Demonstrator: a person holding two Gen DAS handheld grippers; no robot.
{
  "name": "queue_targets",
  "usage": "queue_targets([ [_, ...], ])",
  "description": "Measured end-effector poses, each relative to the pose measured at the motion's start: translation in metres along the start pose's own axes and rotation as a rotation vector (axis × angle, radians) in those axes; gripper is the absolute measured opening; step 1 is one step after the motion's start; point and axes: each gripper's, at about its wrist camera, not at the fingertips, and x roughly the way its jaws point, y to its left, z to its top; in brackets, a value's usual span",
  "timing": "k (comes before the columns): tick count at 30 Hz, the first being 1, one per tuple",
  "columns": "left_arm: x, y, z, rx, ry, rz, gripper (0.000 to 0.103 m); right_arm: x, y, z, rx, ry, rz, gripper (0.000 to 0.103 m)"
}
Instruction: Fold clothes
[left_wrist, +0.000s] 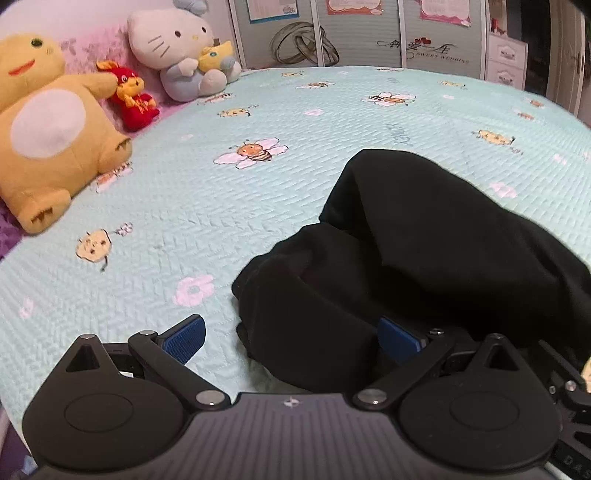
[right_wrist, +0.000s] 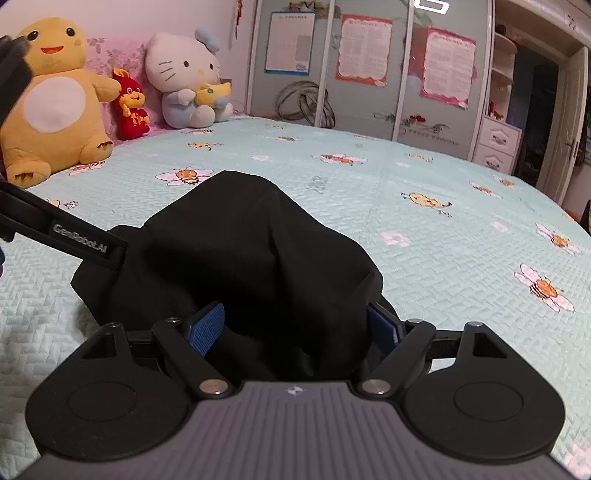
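While a black garment (right_wrist: 258, 258) lies bunched in a mound on the near part of the bed (right_wrist: 443, 229), both tools reach into it. Left hand-held gripper (left_wrist: 291, 339): jaws spread wide, cloth lying between the blue pads (left_wrist: 184, 338), not clamped. Right hand-held gripper (right_wrist: 295, 328): likewise spread, fabric heaped between its fingers. Plush toys (left_wrist: 48, 125) line the far left edge.

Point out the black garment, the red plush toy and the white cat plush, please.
black garment (right_wrist: 258, 258): right wrist view, middle of the bunched cloth.
red plush toy (left_wrist: 135, 99): left wrist view, its body.
white cat plush (right_wrist: 181, 70): right wrist view, its face.
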Motion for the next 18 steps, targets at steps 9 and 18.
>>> queue_targets([
  [9,0.000,-0.012,0.002,-0.072,0.121,-0.246,0.102,0.012,-0.015,0.006,0.053,0.108,-0.043,0.083],
  [18,0.009,-0.045,-0.002,0.008,0.155,-0.373,0.102,0.034,-0.058,-0.007,0.293,0.171,-0.051,0.083],
])
